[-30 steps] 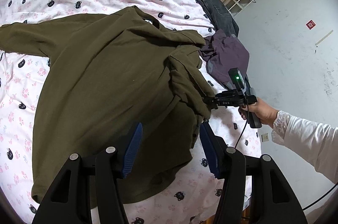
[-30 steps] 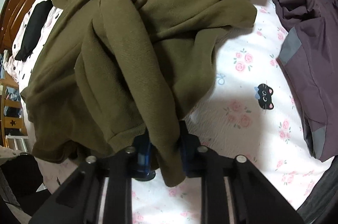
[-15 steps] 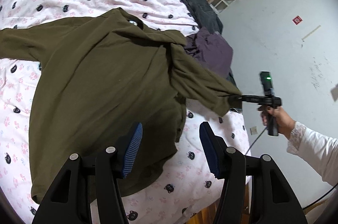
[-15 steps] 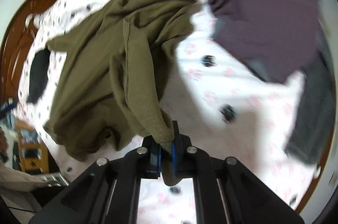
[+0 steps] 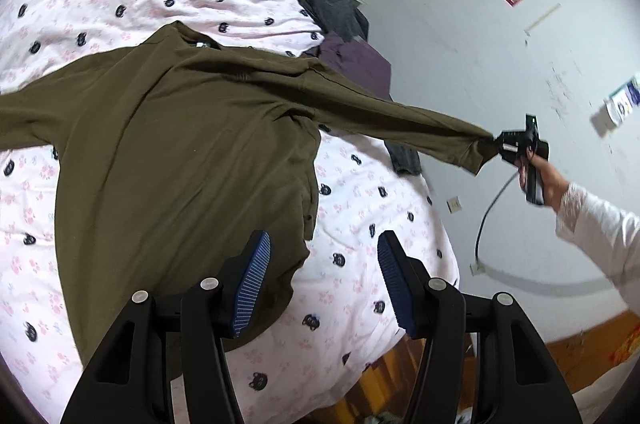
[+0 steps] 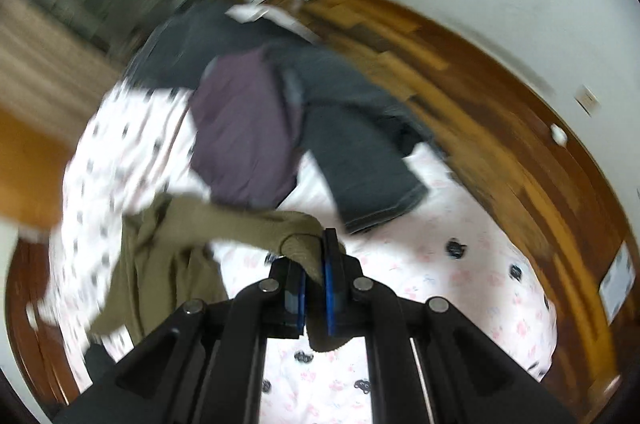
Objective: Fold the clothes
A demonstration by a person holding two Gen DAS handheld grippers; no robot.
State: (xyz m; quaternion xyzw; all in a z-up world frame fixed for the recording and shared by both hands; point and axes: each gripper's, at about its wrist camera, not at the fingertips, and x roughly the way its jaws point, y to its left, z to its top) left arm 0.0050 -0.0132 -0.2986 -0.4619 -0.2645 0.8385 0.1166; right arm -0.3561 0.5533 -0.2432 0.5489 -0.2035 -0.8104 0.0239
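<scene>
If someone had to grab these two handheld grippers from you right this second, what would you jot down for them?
Right gripper: shut on the cuff of the olive shirt, sleeve pulled out straight past the bed's edge.
Left gripper: open, holding nothing, above the shirt's hem.
Shirt lies spread on the cat-print bedspread; purple garment and dark jeans wait beside it.
Done: no fold visible yet.
Left: fold the shirt, then the other two.

A shirt [image 5: 180, 151] lies on the bed [image 5: 360, 216] ahead of the left gripper [image 5: 322, 276], one sleeve [image 5: 400, 119] stretching rightward to the right gripper [image 5: 494, 143], other clothes [image 5: 352, 59] beyond.
</scene>
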